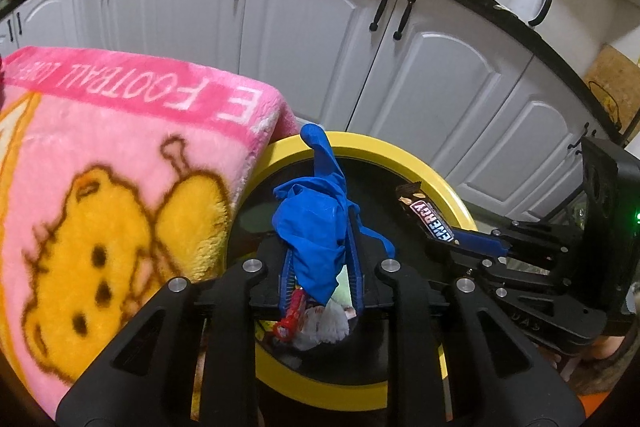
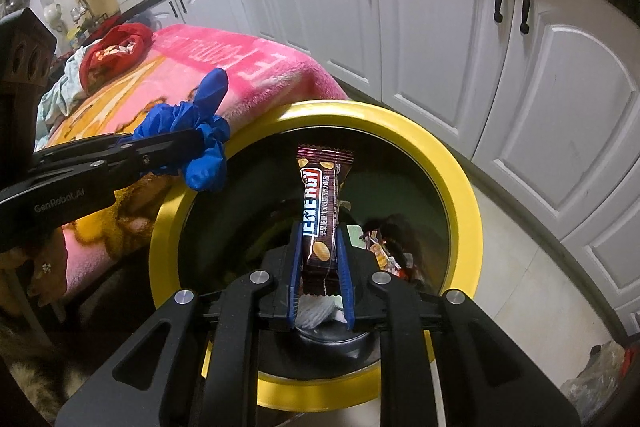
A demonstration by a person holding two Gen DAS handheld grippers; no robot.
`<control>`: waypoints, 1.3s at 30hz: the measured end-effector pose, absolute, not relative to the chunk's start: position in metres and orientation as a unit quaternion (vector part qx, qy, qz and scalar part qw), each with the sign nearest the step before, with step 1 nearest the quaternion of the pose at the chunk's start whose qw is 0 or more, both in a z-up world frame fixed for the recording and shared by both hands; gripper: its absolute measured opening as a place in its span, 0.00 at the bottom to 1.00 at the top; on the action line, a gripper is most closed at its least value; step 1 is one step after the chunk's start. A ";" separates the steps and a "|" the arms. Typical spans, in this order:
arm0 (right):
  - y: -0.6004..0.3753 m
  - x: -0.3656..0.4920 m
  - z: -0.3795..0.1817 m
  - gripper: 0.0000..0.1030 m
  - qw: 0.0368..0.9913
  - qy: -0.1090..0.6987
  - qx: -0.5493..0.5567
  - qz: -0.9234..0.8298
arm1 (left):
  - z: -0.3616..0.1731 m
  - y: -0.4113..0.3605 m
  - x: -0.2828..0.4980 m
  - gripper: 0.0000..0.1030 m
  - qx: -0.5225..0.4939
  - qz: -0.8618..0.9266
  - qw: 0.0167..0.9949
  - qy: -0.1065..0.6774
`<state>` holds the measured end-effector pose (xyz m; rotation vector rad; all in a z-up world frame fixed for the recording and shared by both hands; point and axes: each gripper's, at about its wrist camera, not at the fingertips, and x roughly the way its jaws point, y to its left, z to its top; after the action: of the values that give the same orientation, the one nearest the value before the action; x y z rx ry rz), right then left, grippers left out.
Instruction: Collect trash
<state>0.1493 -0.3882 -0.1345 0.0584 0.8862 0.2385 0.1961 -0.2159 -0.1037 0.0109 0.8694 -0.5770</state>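
At frame centre, the left gripper (image 1: 320,247) pinches a blue glove (image 1: 316,227) and the right gripper (image 2: 320,259) a snack wrapper (image 2: 322,211), both over the yellow-rimmed bin (image 2: 460,163). Best let go only while each sits well inside the rim.

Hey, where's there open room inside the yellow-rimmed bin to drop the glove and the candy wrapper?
Inside the yellow-rimmed bin, the dark far side below the back rim looks bare. Wrappers crowd its right side; white tissue sits near the front. The left gripper holds the blue glove, the right gripper the candy wrapper.

Pink blanket (image 1: 120,155), white cabinets (image 1: 304,27)
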 end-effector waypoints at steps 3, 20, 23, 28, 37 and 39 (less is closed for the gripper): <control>-0.389 0.150 -0.136 0.17 0.896 0.428 0.030 0.115 | -0.106 -0.216 0.196 0.17 0.008 -0.273 0.866 0.420; -0.399 0.147 -0.126 0.40 0.902 0.418 0.042 0.099 | -0.095 -0.202 0.198 0.56 0.004 -0.251 0.874 0.416; -0.398 0.146 -0.121 0.47 0.905 0.412 0.041 0.095 | -0.090 -0.196 0.198 0.70 0.001 -0.244 0.878 0.413; -0.393 0.143 -0.109 0.61 0.911 0.401 0.036 0.093 | -0.080 -0.185 0.195 0.85 0.003 -0.232 0.884 0.407; -0.371 0.138 -0.077 0.84 0.920 0.384 0.017 0.080 | -0.064 -0.151 0.189 0.89 -0.008 -0.204 0.894 0.398; -0.362 0.136 -0.068 0.87 0.920 0.382 0.015 0.080 | -0.061 -0.143 0.186 0.89 -0.010 -0.196 0.898 0.394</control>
<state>0.1365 -0.3624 -0.0683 0.0317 0.7860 0.1642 0.1864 -0.1425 -0.0613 -0.0201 0.8161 -0.4059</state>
